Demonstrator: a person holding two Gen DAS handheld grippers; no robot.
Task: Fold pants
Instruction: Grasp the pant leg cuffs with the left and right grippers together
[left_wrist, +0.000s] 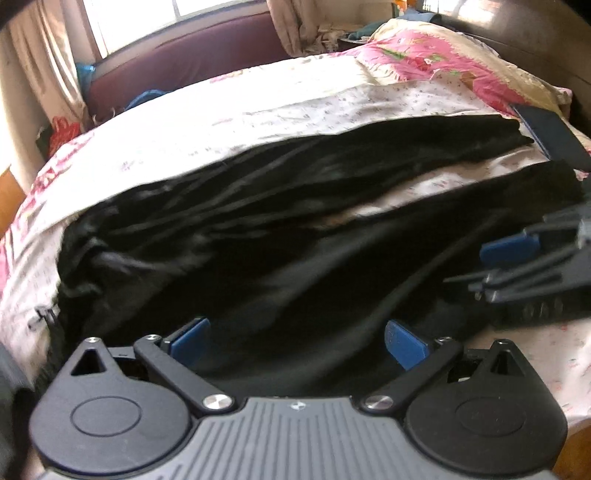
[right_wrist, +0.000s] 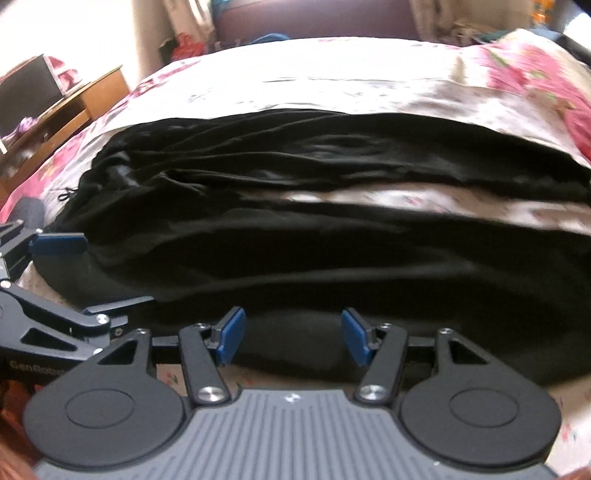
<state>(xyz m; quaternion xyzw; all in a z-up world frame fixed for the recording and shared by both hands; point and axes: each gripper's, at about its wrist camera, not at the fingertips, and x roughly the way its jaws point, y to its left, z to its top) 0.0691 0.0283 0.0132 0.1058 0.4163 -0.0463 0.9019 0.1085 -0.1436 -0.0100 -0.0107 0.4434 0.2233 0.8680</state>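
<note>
Black pants lie spread across a floral bedsheet, their long axis running crosswise in front of both tools, waistband end to the left and the two legs stretching away to the right with a strip of sheet showing between them. In the left wrist view, the left gripper hangs over the near leg with its blue pads set wide apart and nothing pressed between them; the cloth lies directly ahead of and beneath the fingertips. The right gripper enters from the right, low over the same near leg, farther toward the hem end. In the right wrist view, the right gripper likewise stands open, the near edge of the pants lying between and just beyond its pads without being clamped, while the left gripper sits to its left, nearer the waistband. The near leg appears the closer target for both tools, each hand covering its own half of the garment's length.
</note>
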